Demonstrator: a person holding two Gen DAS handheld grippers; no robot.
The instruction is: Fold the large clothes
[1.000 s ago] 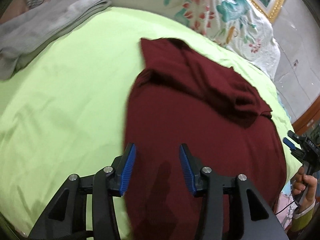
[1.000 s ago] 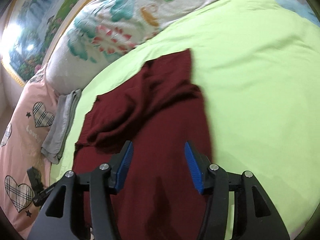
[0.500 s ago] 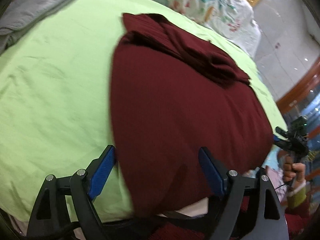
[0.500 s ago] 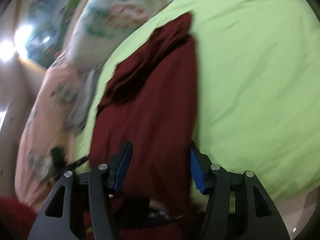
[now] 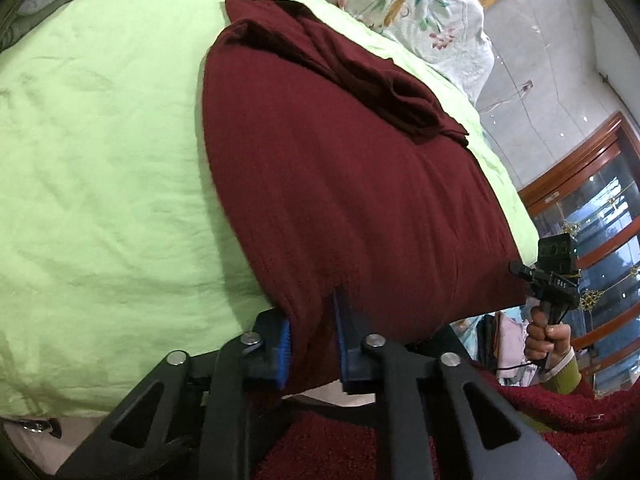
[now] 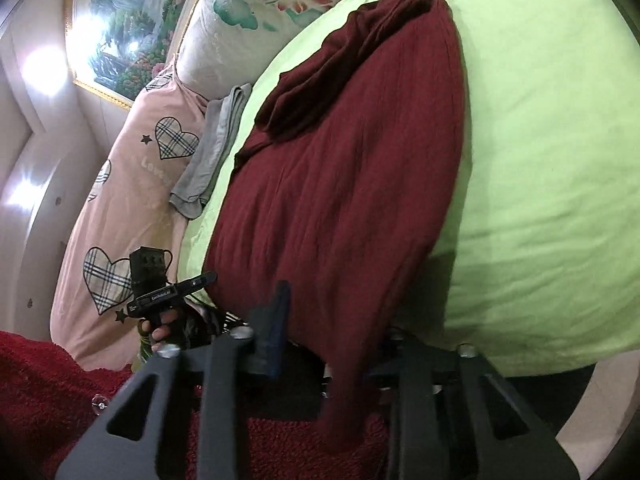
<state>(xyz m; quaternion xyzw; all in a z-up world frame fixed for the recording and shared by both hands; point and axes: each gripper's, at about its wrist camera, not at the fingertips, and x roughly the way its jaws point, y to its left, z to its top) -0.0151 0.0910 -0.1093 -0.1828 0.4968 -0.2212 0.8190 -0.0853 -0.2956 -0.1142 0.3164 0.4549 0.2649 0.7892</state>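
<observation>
A dark red garment (image 5: pixel 352 184) lies lengthwise on the green bed sheet (image 5: pixel 100 160), with bunched folds at its far end. Its near hem hangs over the bed edge. My left gripper (image 5: pixel 312 344) is closed on the hem's left corner, with cloth between the blue pads. In the right wrist view the garment (image 6: pixel 352 168) runs away from me. My right gripper (image 6: pixel 332 344) stands at the hem's right corner; cloth hangs between the fingers, the right finger is hidden behind it, and the jaws look partly apart.
A folded grey garment (image 6: pixel 216 148) lies at the sheet's far left edge. Floral pillows (image 5: pixel 432 12) and a pink heart-print quilt (image 6: pixel 132 184) lie beyond. A red fuzzy sleeve (image 5: pixel 560 412) is below. Wooden glass doors (image 5: pixel 592 216) stand to the right.
Both grippers dropped from above the garment to its near hem at the bed edge. The left jaws, wide open half a second ago, have closed on the cloth.
</observation>
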